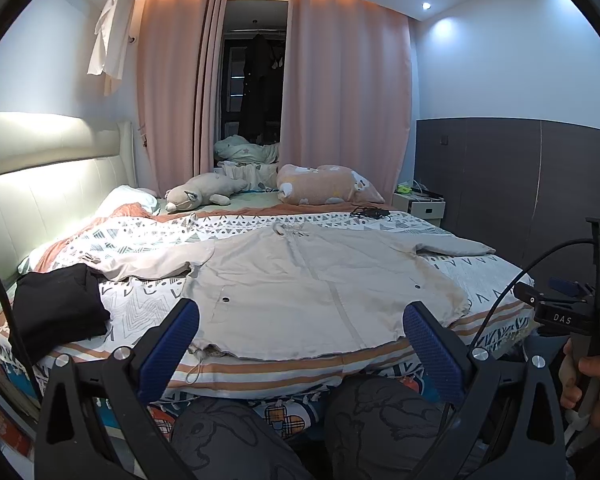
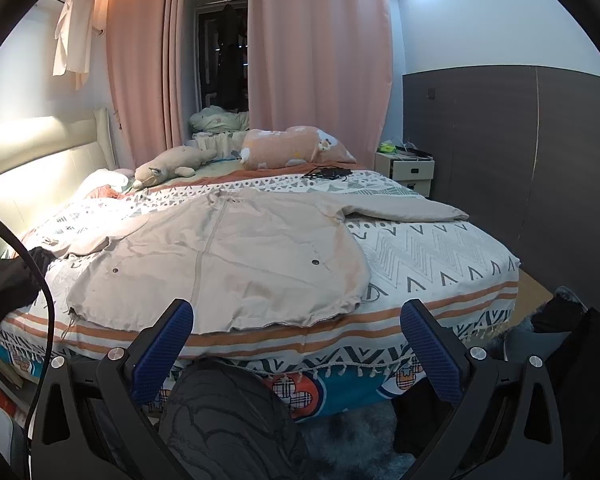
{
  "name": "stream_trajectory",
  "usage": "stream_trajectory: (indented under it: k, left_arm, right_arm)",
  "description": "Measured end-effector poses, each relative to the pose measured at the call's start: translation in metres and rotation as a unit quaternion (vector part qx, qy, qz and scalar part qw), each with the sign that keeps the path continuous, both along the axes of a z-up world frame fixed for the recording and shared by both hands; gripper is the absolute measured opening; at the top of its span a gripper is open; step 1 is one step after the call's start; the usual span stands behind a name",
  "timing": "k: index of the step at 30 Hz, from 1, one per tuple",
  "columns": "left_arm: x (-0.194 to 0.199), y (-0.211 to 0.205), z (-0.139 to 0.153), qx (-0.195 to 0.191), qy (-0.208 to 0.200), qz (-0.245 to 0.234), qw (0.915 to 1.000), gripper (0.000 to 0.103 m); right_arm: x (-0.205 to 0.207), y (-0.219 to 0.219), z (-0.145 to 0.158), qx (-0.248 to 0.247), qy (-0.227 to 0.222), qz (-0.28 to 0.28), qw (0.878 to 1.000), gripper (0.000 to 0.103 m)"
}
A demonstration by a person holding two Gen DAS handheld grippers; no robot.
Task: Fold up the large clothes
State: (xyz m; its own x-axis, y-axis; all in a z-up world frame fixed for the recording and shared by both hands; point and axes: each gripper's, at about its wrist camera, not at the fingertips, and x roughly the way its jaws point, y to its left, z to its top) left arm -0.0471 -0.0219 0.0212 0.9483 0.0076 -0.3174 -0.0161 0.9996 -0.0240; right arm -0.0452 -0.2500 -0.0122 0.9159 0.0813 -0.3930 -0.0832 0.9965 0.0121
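Note:
A large beige zip-front jacket [image 1: 300,284] lies spread flat on the bed, front up, hem toward me, both sleeves stretched out sideways. It also shows in the right wrist view [image 2: 228,252]. My left gripper [image 1: 300,320] is open and empty, held back from the bed's near edge, just short of the hem. My right gripper [image 2: 296,316] is open and empty, also short of the hem's right part. In the left wrist view the right gripper's body [image 1: 568,320] shows at the far right, held by a hand.
A folded black garment [image 1: 58,312] lies on the bed's left side. A patterned bedspread [image 2: 428,256] covers the bed. A plush toy [image 1: 202,196], a pink pillow [image 1: 324,190] and a black cable bundle [image 1: 370,212] lie at the far end. My knees [image 1: 300,432] are against the bed.

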Motion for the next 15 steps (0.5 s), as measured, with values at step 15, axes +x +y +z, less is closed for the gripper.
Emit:
stream_trajectory:
  k: [15]
  left_arm:
    - [-0.002, 0.014, -0.002, -0.019, 0.009, 0.003, 0.9998, 0.103]
  right_arm:
    - [-0.001, 0.002, 0.001, -0.003, 0.005, 0.007, 1.0, 0.103]
